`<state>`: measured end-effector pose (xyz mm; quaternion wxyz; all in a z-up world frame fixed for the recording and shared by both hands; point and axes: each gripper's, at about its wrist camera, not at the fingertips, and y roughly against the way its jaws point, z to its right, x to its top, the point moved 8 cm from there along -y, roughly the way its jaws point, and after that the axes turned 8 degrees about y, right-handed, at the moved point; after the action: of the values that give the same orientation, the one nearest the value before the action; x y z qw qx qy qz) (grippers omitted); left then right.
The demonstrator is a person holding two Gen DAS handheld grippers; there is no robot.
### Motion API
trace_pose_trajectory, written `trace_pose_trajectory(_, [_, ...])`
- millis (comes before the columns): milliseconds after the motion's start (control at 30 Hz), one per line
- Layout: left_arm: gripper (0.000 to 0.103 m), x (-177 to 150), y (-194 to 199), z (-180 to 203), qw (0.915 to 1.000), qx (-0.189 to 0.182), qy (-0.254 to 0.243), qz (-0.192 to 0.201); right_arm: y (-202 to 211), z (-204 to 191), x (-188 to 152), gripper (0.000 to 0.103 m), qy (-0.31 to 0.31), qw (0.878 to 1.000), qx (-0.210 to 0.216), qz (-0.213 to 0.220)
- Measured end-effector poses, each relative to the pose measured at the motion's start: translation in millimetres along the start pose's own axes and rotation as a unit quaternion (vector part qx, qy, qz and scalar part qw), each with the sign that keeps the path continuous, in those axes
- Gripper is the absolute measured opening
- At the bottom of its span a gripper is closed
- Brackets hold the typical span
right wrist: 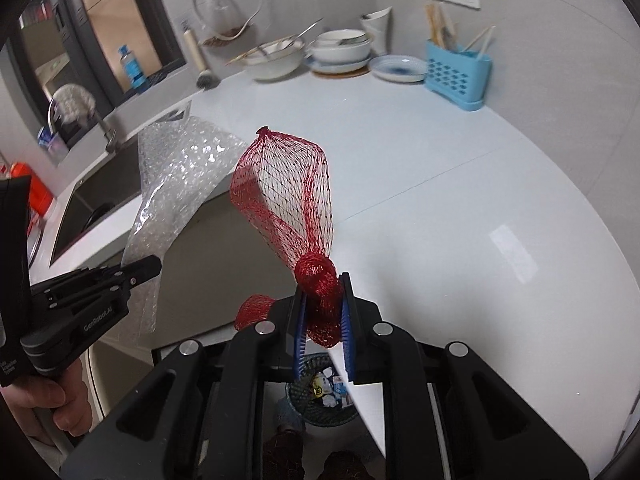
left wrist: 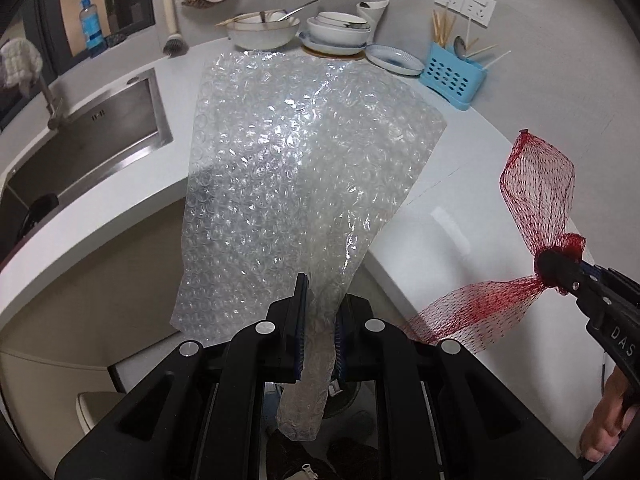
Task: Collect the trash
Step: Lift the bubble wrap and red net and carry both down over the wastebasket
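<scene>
My left gripper [left wrist: 320, 312] is shut on a sheet of clear bubble wrap [left wrist: 288, 168], which fans out above the counter edge and trails down between the fingers. The same bubble wrap [right wrist: 172, 184] shows at the left of the right wrist view, with the left gripper [right wrist: 154, 266] pinching it. My right gripper [right wrist: 323, 304] is shut on a bunched red mesh net bag [right wrist: 288, 196] that stands up from the pads. In the left wrist view that red net bag [left wrist: 536, 192] hangs from the right gripper [left wrist: 554, 270] at the right. A dark wire trash basket [right wrist: 320, 396] with litter sits on the floor below.
The white countertop [right wrist: 440, 184] curves around a steel sink [left wrist: 92, 136] at the left. Stacked bowls and plates [left wrist: 340, 32], a blue utensil holder [left wrist: 452, 76] and a dish brush [left wrist: 172, 24] stand along the back wall. A person's hand [right wrist: 44, 404] grips the left handle.
</scene>
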<state>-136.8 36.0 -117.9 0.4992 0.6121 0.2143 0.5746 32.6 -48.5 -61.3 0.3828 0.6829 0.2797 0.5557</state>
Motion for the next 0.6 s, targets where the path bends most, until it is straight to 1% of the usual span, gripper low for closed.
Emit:
trace_pose_trajectory(100, [0.011,-10,-5,-16,0.9999,0.004,0.013,0.000,-13,-23,-11,0.014,0.023,1.000,0.005,-0.006])
trace_pose_trajectory(200, [0.011,-18,-17,-29,0.9998,0.003,0.020,0.004,-29,-41,-22,0.013,0.047,0.999,0.002,-0.009])
trace_pose_trajectory(267, [0.011,-26,-30,-35,0.9997,0.009,0.024,0.001,-44,-47,-33,0.014,0.064,0.998,-0.016,-0.014])
trace_pose_trajectory(367, [0.011,-37,-52,-41,0.9994,0.012,0.032,-0.002,-67,-54,-57,0.014,0.070,0.997,-0.022,-0.032])
trace_pose_trajectory(467, [0.011,-52,-82,-46,0.9990,0.018,0.035,-0.019,-85,-59,-77,0.013,0.083,0.995,-0.030,-0.040])
trace_pose_trajectory(600, [0.011,-78,-124,-51,0.9981,0.022,0.033,-0.048,-106,-67,-105,0.013,0.091,0.994,-0.027,-0.056])
